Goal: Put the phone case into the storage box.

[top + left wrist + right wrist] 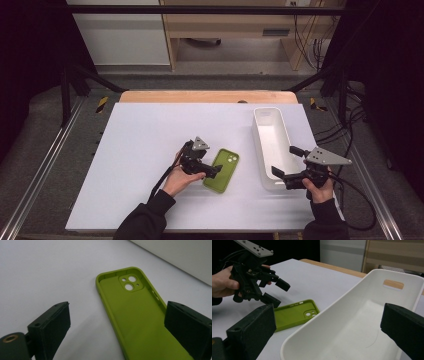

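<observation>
On the white table [140, 150], going from left to right in the high view, the person's left hand [179, 179] comes first, holding the left gripper [212, 171] low over the near middle of the table, its grey plate on top and its cable trailing back along the sleeve; its jaws stand apart, released, gripping nothing, and they sit at the near left edge of the green phone case [222, 170]; in the left gripper view the two black jaws rise on either side of the case [140, 320], the left one over bare table, the right one over the case's far edge, and whether either touches it I cannot tell; the case lies flat with its hollow side up, the camera cut-out at the end farthest from the person; just right of the case, apart from it, stands the long white bin [272, 147], lengthwise away from the person, with a slot handle in its far end wall; at the bin's near right corner is the right gripper [285, 167], held by the right hand [319, 187]; its jaws are also spread wide and released, straddling the bin's near end [352, 322] in the right gripper view, holding nothing.
</observation>
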Tool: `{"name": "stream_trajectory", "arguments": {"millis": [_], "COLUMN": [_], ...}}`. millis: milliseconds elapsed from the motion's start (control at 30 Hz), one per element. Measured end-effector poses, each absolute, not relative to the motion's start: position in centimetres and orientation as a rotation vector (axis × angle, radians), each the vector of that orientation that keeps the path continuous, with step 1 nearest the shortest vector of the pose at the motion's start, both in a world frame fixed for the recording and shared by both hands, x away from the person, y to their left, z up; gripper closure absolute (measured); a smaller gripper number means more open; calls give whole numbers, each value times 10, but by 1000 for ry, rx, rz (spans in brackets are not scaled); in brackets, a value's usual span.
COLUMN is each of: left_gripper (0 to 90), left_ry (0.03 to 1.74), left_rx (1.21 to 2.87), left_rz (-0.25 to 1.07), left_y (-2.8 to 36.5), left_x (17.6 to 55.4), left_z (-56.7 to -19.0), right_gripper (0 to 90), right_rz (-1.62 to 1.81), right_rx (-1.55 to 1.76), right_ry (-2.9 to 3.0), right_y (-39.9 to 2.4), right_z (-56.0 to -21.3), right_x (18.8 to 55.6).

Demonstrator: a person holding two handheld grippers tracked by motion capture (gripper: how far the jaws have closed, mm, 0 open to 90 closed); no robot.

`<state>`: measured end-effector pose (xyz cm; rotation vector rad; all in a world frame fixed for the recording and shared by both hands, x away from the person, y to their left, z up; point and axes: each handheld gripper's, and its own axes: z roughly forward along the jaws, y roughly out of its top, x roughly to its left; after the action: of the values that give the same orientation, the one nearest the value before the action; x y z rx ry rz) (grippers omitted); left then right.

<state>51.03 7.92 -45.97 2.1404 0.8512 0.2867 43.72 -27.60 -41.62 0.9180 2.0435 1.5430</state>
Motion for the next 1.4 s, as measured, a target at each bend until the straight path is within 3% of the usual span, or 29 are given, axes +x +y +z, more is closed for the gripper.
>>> {"name": "stream_trajectory", "arguments": {"millis": [333,933,1400], "left_gripper": [143,466,656], "left_ry": [905,954,965], "left_rx": [2152,2180,2204], "left_rz": [288,283,263], "left_y": [78,76,75], "left_x": [509,505,504], "left_z": [-466,-471,-472], "right_gripper": [5,4,5], "right_rz": [1542,1544,1543], "right_rx": [920,924,921], "right_ry": [2044,2041,2041], "right_y": [-276,-276,-277], "right_z": [-416,-416,-416], "right_x": [437,437,437]}}
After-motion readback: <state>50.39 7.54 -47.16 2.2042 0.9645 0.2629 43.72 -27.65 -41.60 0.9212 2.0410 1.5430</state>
